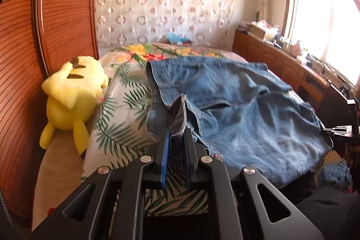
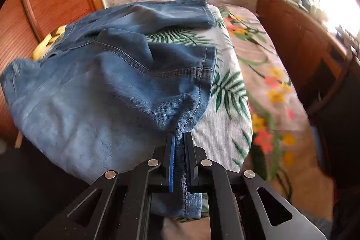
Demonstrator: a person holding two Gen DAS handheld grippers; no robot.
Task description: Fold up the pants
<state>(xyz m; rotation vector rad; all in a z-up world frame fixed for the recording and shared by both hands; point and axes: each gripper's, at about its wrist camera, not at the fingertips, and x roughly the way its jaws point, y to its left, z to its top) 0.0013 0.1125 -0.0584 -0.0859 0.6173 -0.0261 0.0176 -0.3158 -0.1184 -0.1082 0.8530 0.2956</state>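
Pants (image 1: 236, 105): faded blue denim, soft and creased, orange-tan topstitching along the seams, hems double-stitched. They lie crumpled across the bed (image 1: 126, 109), on a ribbed bedspread printed with green palm fronds and red and yellow flowers.

My left gripper (image 1: 176, 138) is clamped on a folded hem edge of the denim; the cloth rises in a small peak between the black jaws, one of which carries a blue pad. The gripper points forward and downward over the near edge of the bed.

My right gripper (image 2: 179, 138) is pinched on a stitched side seam of the pants (image 2: 108, 87); the seam runs straight down between the jaws and a flap of denim hangs below them. It tilts more steeply downward.

Edges: in the left wrist view a yellow plush toy (image 1: 72, 96) lies just beside the bed, against a slatted wooden wardrobe door (image 1: 29, 48). On the other side a wooden cabinet (image 2: 299, 42) runs along the bed under a bright window. In the right wrist view, bare bedspread (image 2: 227, 91) shows beside the denim.
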